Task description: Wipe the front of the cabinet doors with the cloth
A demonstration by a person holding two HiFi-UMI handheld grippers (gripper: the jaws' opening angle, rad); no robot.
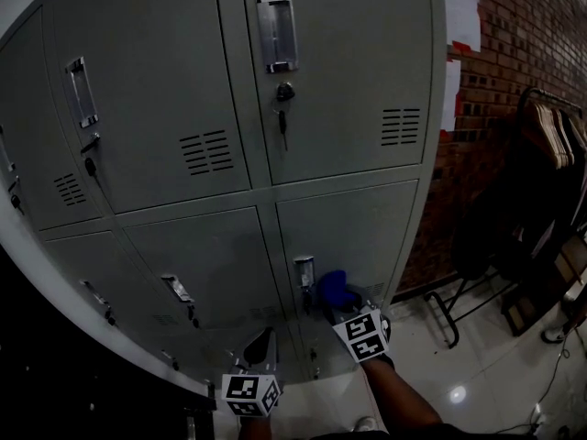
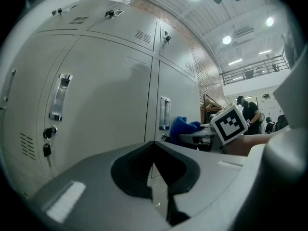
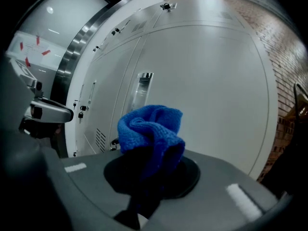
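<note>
In the head view, we hold our right gripper (image 1: 335, 308) low in front of the grey metal locker cabinet (image 1: 348, 90). The crumpled blue cloth (image 1: 330, 287) sits just beside the silver recessed handle (image 1: 304, 271) of the bottom right door (image 1: 367, 232). We cannot tell whether the cloth touches that door. Our left gripper (image 1: 260, 346) hangs to its left, before the neighbouring lower door (image 1: 211, 255). A red brick wall (image 1: 523, 71) stands to the right of the cabinet.

In the left gripper view, our jaws are closed together with nothing between them. The cloth (image 2: 183, 125) shows beyond them, near the handle (image 2: 164, 113).

In the right gripper view, our jaws are clamped on the cloth (image 3: 151, 129), which bunches up above them in front of the door (image 3: 211, 81).
</note>
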